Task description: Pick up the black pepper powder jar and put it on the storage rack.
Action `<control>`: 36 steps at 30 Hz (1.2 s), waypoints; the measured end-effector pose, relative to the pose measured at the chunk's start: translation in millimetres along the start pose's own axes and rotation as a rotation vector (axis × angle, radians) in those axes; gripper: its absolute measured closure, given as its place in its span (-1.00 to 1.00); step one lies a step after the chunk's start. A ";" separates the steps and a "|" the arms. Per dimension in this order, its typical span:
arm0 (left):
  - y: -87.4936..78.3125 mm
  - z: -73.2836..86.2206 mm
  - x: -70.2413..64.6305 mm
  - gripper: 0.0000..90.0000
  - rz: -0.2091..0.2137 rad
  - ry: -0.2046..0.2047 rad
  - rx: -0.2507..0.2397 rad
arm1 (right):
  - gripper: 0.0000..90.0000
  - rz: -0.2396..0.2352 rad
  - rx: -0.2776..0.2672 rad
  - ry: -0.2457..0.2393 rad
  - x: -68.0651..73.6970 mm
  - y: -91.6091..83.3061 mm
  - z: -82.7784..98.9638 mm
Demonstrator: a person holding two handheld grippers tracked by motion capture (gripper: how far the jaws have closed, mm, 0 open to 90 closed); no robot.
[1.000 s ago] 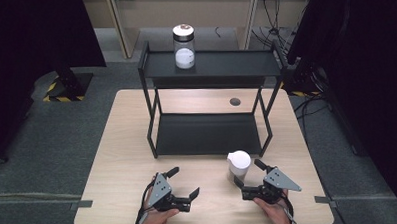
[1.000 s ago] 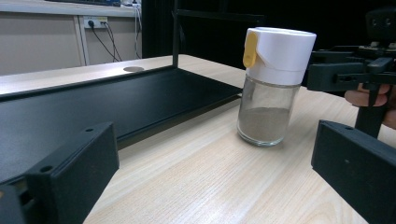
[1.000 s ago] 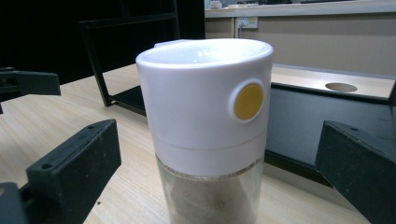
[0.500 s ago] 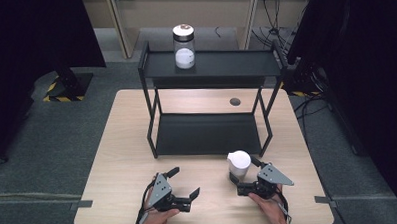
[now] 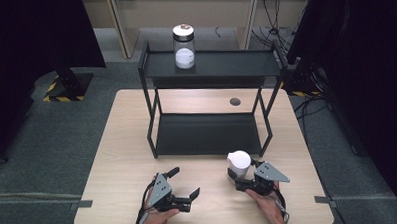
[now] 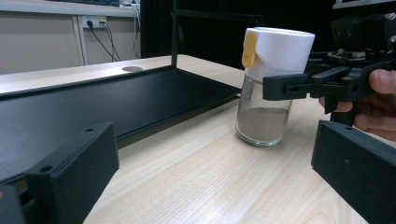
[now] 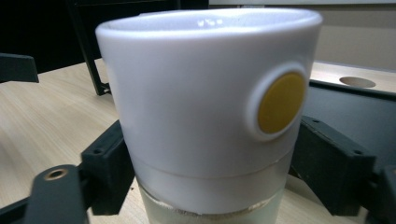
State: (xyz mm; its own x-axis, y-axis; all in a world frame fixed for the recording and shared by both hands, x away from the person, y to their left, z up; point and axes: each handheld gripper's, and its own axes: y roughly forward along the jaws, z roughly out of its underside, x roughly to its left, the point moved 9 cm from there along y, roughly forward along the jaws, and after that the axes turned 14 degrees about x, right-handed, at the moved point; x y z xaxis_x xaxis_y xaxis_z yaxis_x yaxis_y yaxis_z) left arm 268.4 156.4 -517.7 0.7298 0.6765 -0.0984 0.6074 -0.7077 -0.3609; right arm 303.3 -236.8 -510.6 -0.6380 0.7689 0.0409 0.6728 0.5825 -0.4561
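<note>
- at the near right of the table (image 5: 123, 159), just in front of the black two-tier rack (image 5: 207, 134), a glass spice jar (image 5: 239, 164) with a white flip cap stands upright on the wood.
- the right gripper (image 5: 240, 179) has just been closing its jaws; they now sit against the jar just below the cap, where a second ago they stood wide.
- the left gripper (image 5: 184, 185) rests gaping and empty, unmoved.
- judgement: grasp made, lift not begun.
- a second jar (image 5: 183, 46) stands on the top shelf.
</note>
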 end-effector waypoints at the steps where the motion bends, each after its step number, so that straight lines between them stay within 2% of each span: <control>1: 0.0 0.0 0.0 -1.00 0.000 -0.001 -0.001 | -0.49 -0.005 0.001 0.000 -0.4 0.1 0.2; 5: 0.0 0.1 0.0 -1.00 -0.002 -0.002 0.001 | -0.35 -0.019 -0.002 -0.009 0.4 -0.2 0.2; 8: 0.0 0.1 0.1 -1.00 -0.002 -0.001 0.001 | -0.33 -0.012 -0.002 -0.013 1.8 -0.7 -0.2; 13: -0.4 0.0 0.8 -1.00 -0.003 -0.003 0.000 | -0.32 0.013 0.000 -0.029 5.0 -2.7 -1.3; 16: -0.2 0.2 0.8 -1.00 -0.004 -0.004 0.002 | -0.32 0.018 -0.020 -0.029 5.8 -6.7 -3.7; 19: 0.2 0.3 0.5 -1.00 -0.004 -0.003 0.001 | -0.32 0.018 -0.038 -0.030 7.5 -11.4 -7.0; 36: 0.1 0.8 1.3 -1.00 -0.005 -0.006 0.000 | -0.32 0.005 -0.056 -0.050 13.8 -24.5 -27.9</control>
State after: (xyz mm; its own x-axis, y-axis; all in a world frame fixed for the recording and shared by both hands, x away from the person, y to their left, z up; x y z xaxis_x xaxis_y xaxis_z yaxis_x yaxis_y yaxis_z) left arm 269.2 157.4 -518.7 0.7247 0.6815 -0.1019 0.6114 -0.7042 -0.3610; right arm 288.6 -233.1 -474.1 -0.6514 0.7587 -0.0067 0.6951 0.5933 -0.4060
